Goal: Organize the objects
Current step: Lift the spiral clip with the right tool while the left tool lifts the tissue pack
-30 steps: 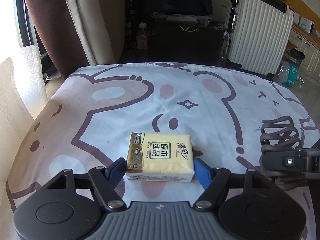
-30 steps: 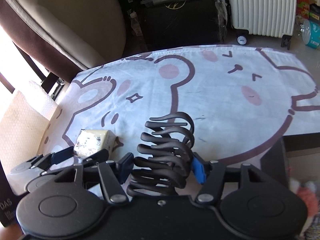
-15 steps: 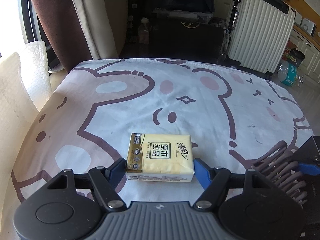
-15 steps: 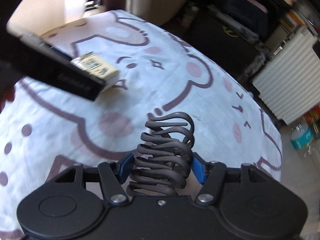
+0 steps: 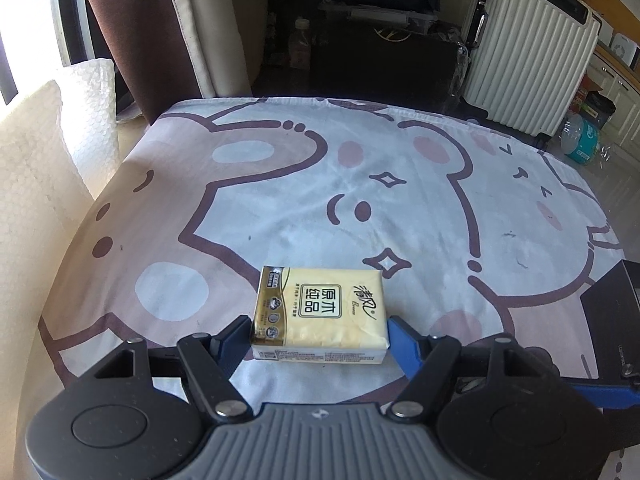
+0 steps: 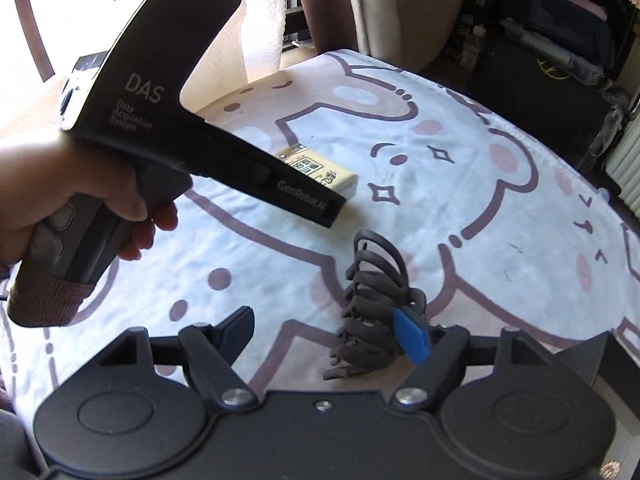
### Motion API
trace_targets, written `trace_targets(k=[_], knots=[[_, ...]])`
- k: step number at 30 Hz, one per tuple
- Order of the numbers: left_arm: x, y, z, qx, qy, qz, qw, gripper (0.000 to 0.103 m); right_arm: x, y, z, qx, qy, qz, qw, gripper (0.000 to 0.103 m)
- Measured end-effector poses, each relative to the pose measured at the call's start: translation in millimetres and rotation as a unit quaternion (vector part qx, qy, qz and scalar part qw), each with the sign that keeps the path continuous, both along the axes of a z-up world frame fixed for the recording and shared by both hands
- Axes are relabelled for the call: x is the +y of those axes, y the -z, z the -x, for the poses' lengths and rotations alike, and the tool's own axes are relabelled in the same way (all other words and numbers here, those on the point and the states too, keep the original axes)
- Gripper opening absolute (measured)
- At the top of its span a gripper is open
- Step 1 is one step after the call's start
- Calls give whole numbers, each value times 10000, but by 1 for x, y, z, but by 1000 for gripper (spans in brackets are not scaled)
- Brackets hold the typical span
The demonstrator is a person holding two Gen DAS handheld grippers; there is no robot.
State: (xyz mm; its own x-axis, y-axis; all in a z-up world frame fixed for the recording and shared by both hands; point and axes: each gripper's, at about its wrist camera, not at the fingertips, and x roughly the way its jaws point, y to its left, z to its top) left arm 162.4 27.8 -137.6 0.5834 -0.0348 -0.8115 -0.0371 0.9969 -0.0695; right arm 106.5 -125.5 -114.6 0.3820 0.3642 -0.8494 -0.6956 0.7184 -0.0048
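Observation:
A yellow tissue pack (image 5: 320, 314) sits between the fingers of my left gripper (image 5: 320, 340), which is shut on its two ends just above the bear-print cloth (image 5: 280, 200). The right wrist view shows the same pack (image 6: 320, 172) partly hidden behind the left gripper's black body (image 6: 192, 128), held by a hand. My right gripper (image 6: 336, 336) is open. A dark grey spiral hair claw (image 6: 372, 304) stands on the cloth against its right blue finger (image 6: 412, 336), apart from the left finger.
A white bubble-wrap roll (image 5: 48, 152) stands at the table's left edge. Past the far edge are a cream suitcase (image 5: 528, 56), a black case with a bottle (image 5: 300, 44) and curtains. The right gripper's body (image 5: 616, 320) shows at the right.
My right gripper has opened and let go of the hair claw, which now rests on the cloth. The right wrist view has swung left. The left gripper still holds the pack.

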Motion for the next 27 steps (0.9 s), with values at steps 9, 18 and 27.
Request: trace_targets(k=[9,18,27], knots=[[6,-7,13,119,261,-110,9995,74,-32,-17,-9,157,858,-788,9931,67],[21,-8,21,202,176,-161,9995,73,-80,-9,-38,362,2675,-1359,9532,42],[24,-4,22,335,290,-273,9986,73,-79,22,-49,709,2933,-872,9494,40]])
